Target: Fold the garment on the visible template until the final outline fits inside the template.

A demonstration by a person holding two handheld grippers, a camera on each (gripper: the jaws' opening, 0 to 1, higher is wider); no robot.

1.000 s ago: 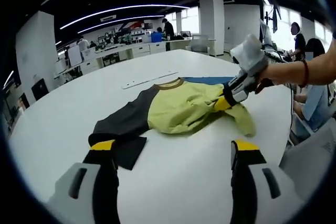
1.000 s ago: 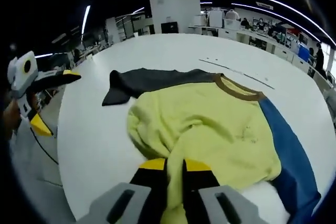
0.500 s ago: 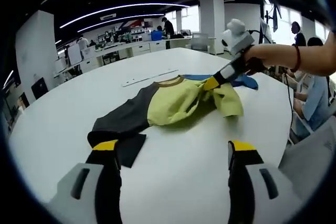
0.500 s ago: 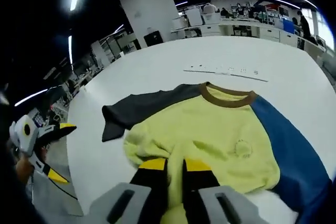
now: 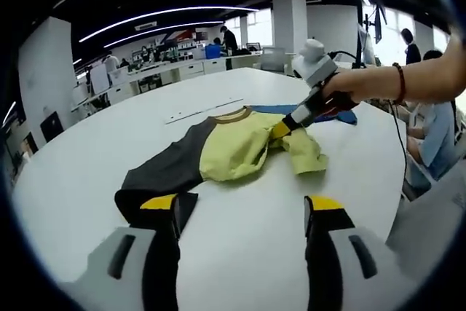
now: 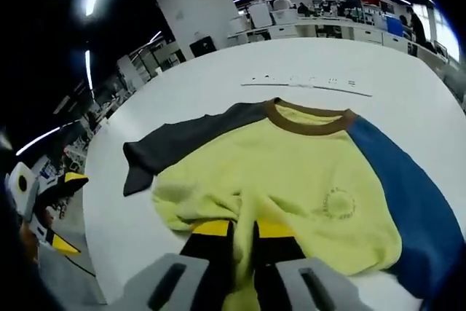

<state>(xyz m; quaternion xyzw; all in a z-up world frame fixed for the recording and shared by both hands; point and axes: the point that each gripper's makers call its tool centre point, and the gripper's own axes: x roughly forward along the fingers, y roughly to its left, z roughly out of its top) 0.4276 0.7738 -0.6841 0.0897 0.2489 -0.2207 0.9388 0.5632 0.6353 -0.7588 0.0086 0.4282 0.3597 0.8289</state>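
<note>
Over the last second the right gripper (image 6: 243, 232), jaws clamped together on the hem of the yellow sweatshirt with one grey and one blue sleeve (image 6: 291, 172), had lifted that hem and carried it toward the brown collar (image 6: 309, 115), so the bottom fold looked underway. The sweatshirt lay on the white round table (image 5: 240, 231), collar toward 12 o'clock in the right gripper view, long axis 6 to 12. The left gripper (image 5: 242, 209) hung with jaws apart, holding nothing.
</note>
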